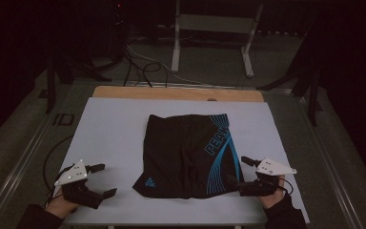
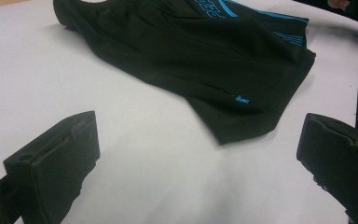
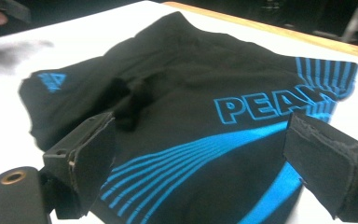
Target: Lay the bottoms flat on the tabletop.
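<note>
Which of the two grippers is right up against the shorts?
The right gripper: its open jaws reach the black shorts at the blue-striped side. The left gripper sits apart on the white table.

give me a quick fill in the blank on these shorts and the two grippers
1. The black shorts carry lettering and stripes in the colour ____.
2. The left gripper has its jaws ____, over bare white table beside the shorts.
3. The right gripper has its jaws open at the shorts' ____ edge in the high view.
4. The shorts lie ____ on the table, held by neither gripper.

Missing words: blue; open; right; flat
</note>
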